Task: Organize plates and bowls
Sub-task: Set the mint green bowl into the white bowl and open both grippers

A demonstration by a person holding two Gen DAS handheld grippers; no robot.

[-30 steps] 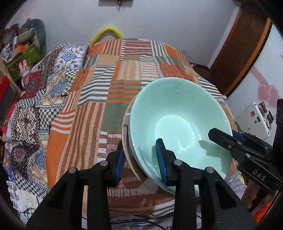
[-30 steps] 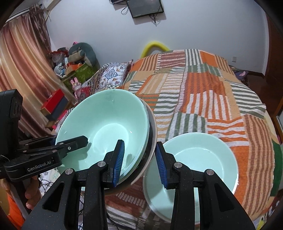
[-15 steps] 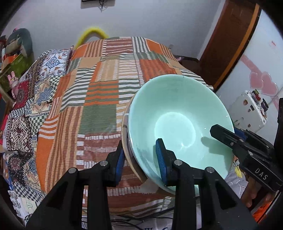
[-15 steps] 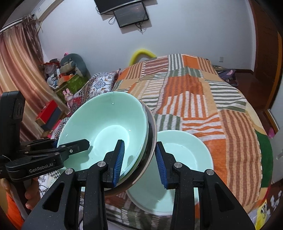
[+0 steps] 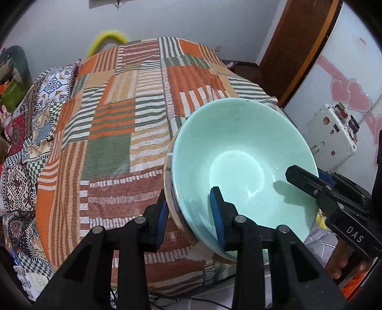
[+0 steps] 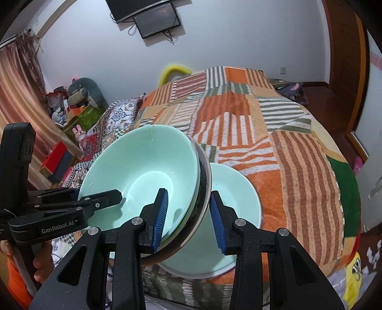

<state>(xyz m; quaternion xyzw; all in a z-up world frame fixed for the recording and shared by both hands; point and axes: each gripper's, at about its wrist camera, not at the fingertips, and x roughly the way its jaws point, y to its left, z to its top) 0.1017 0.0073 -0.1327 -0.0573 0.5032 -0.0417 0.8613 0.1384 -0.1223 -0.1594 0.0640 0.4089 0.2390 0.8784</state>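
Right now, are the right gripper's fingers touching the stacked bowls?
Touching. The right wrist view shows the right gripper with its fingers clamped on the rim of the stacked bowls.

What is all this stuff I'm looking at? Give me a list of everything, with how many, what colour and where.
green bowl: one, pale green, held up tilted over the bed's near edge, nested in the metal bowl
metal bowl: one, silvery, directly under the green bowl
green plate: one, pale green, on the bedspread, behind the bowls
bedspread: one, orange, green and cream patchwork, covering the bed
screen: one, dark, on the wall
curtain: one, brownish, far left
left tongs: black, blue pads, clamped on the bowls' rim
right tongs: black, blue pads, clamped on the opposite rim
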